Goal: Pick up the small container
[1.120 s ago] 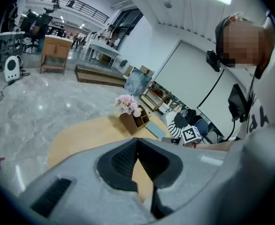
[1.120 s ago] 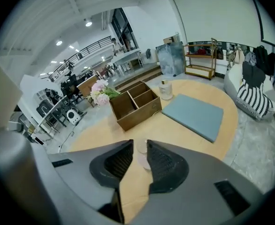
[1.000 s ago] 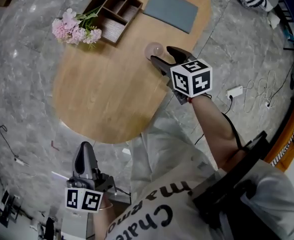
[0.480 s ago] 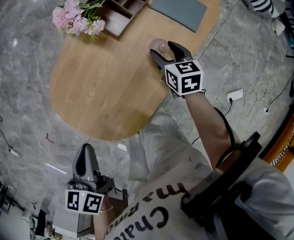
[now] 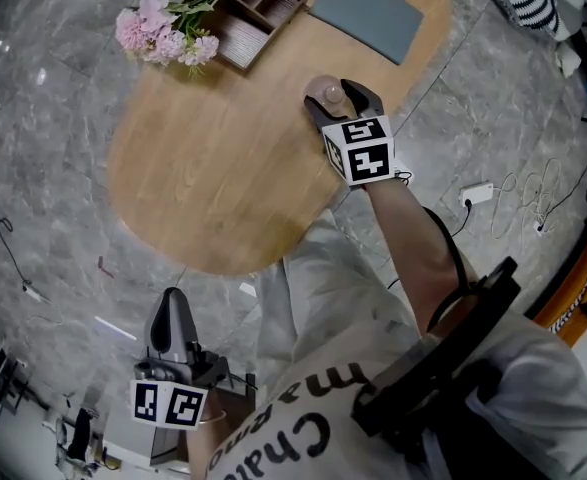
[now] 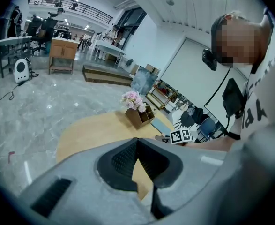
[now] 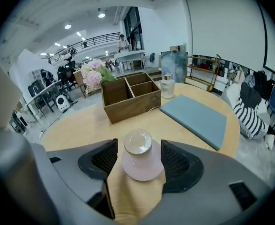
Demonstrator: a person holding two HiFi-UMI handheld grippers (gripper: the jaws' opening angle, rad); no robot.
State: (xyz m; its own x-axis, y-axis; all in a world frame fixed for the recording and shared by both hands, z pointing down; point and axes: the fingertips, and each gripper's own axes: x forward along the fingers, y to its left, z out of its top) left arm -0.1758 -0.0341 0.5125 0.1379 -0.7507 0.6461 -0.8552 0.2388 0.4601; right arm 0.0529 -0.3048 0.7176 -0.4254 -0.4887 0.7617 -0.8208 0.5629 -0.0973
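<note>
You are wearing a white shirt [image 5: 303,368] that is carrying the only readable print: large black letters, lying upside down in the head view, beginning "Cha" and running off the bottom edge. A smaller line beside them is showing "ma"; its other letters are reading too unclearly to tell.

The person's bare right forearm [image 5: 413,238] reaches forward, its right gripper [image 5: 340,96] held level with jaws wide apart on either side of a small pink container [image 7: 138,163], the pads not clamped on it. The left gripper [image 5: 170,313] hangs low at the person's left side, pointing forward, its jaws closed together on nothing.
</note>
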